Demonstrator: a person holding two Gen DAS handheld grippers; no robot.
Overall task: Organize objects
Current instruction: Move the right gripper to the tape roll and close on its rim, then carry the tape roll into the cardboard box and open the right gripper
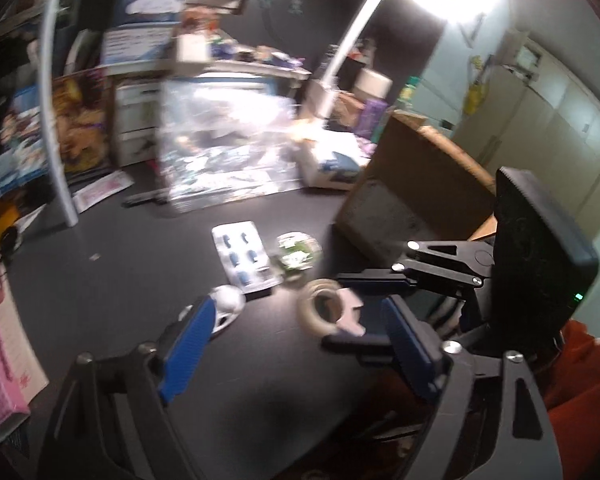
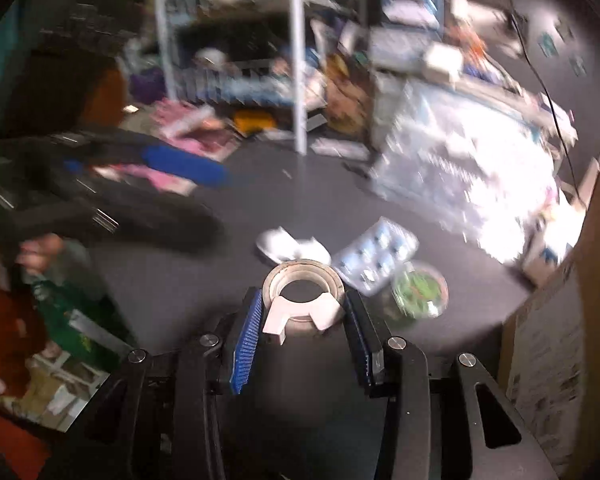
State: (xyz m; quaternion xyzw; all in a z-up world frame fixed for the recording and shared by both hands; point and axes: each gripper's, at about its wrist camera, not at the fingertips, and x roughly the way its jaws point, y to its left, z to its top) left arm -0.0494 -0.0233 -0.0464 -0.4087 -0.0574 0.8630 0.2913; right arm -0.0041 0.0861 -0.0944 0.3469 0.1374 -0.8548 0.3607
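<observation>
A roll of clear tape [image 2: 302, 280] with a white clip on its front sits between the blue pads of my right gripper [image 2: 302, 320], which press on its sides. From the left wrist view the same tape roll [image 1: 314, 312] shows in my right gripper [image 1: 332, 308] just above the black table [image 1: 140, 260]. My left gripper [image 1: 300, 302] stands open with nothing between its fingers, a little short of the roll; it also shows blurred as my left gripper [image 2: 216, 204] at the left. A blister pack of blue pills [image 1: 246, 258], a round clear tub with green contents [image 1: 298, 254] and a white crumpled thing [image 1: 228, 304] lie just beyond.
A brown cardboard box [image 1: 404, 192] stands at the right edge of the table. A shiny plastic-wrapped package [image 1: 224, 148] and a white pole [image 1: 54, 120] stand at the back amid clutter. Pink packs [image 1: 0, 360] lie at the left. A red sleeve [image 1: 580, 368] is at the right.
</observation>
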